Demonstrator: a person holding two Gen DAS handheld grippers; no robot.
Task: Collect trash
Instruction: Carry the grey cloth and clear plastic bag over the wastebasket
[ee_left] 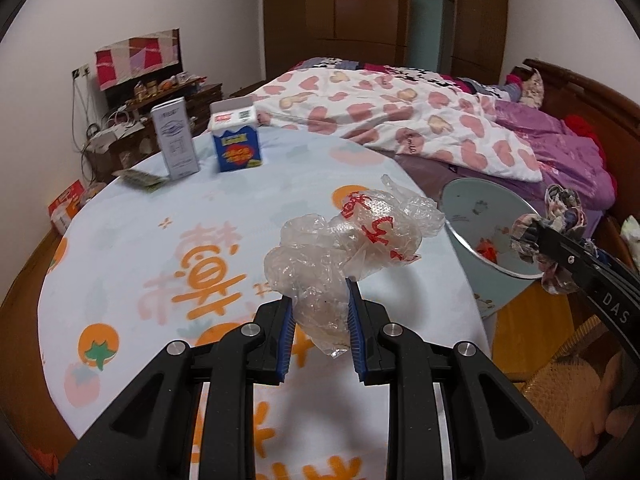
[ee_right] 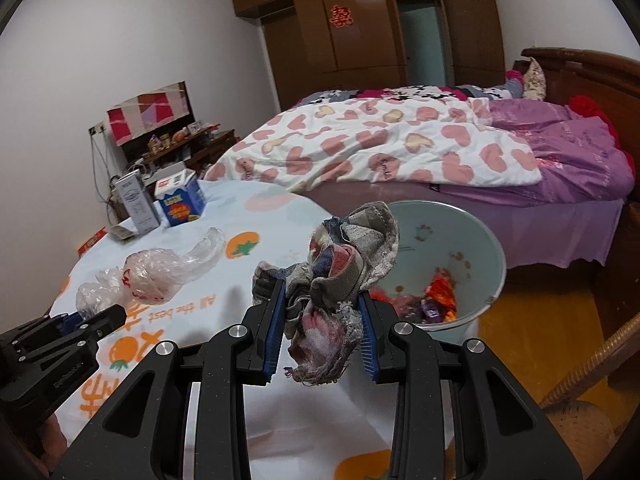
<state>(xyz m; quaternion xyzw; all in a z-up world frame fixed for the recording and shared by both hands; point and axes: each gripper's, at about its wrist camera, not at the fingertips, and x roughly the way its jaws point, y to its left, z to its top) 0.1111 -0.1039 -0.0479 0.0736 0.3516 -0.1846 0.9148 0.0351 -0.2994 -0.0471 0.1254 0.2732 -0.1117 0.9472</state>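
Observation:
My left gripper [ee_left: 322, 300] is shut on a crumpled clear plastic bag [ee_left: 348, 244] with red print, lifted above the round table. In the right wrist view that bag [ee_right: 152, 276] hangs at the left from the left gripper [ee_right: 100, 314]. My right gripper [ee_right: 322, 300] is shut on a frayed patchwork rag [ee_right: 340, 268], held near the table's right edge. The rag [ee_left: 556, 236] also shows in the left wrist view, over the bin. A pale blue trash bin [ee_right: 490, 248] stands on the floor just right of the table, with red and purple wrappers inside; its rim [ee_left: 496, 268] shows beside the table.
The table [ee_left: 140, 220] wears a light cloth printed with oranges. At its far left stand a grey carton [ee_left: 175, 140] and a blue carton [ee_left: 237, 140], with a small flat packet [ee_left: 140, 179] beside them. A bed [ee_right: 380, 148] lies behind; a wicker chair [ee_left: 568, 364] is at the right.

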